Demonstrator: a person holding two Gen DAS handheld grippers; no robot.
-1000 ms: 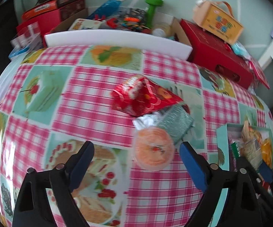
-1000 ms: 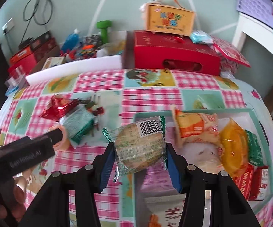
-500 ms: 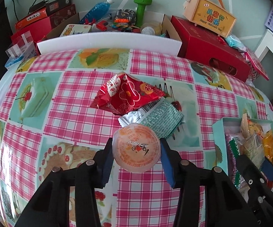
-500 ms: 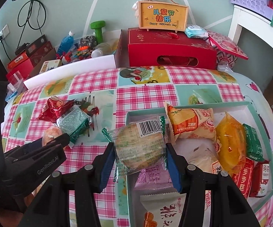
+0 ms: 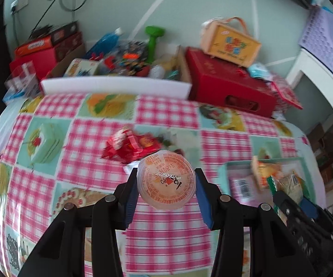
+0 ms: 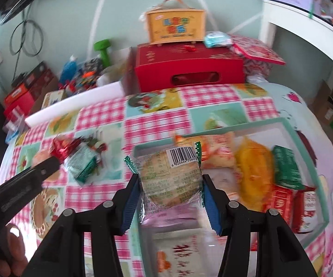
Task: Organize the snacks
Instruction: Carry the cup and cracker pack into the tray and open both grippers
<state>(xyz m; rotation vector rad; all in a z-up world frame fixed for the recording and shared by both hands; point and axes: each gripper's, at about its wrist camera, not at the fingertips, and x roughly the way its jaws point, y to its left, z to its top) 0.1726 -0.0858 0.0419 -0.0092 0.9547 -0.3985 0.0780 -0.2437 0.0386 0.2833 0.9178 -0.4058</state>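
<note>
A round orange jelly cup (image 5: 165, 181) with a printed foil lid is raised above the checked tablecloth, and my left gripper (image 5: 165, 185) is shut on it. Behind it lies a red snack packet (image 5: 127, 145). My right gripper (image 6: 171, 184) is shut on a clear-wrapped round pastry (image 6: 171, 180) with a barcode, held over the left end of the teal tray (image 6: 235, 127). Several snack packets fill that tray. A red packet (image 6: 62, 147) and a green packet (image 6: 83, 164) lie on the cloth left of the tray.
A red gift box (image 6: 189, 69) with a yellow carry box (image 6: 175, 26) on top stands at the table's far edge. A white foam board (image 6: 74, 106) lines the back left, with a cluttered cardboard box and a green dumbbell (image 6: 103, 50) behind it. A white shelf (image 6: 305, 37) stands at the right.
My left gripper closed on the jelly cup and lifted it off the cloth. My right gripper carried the pastry a little further over the tray.
</note>
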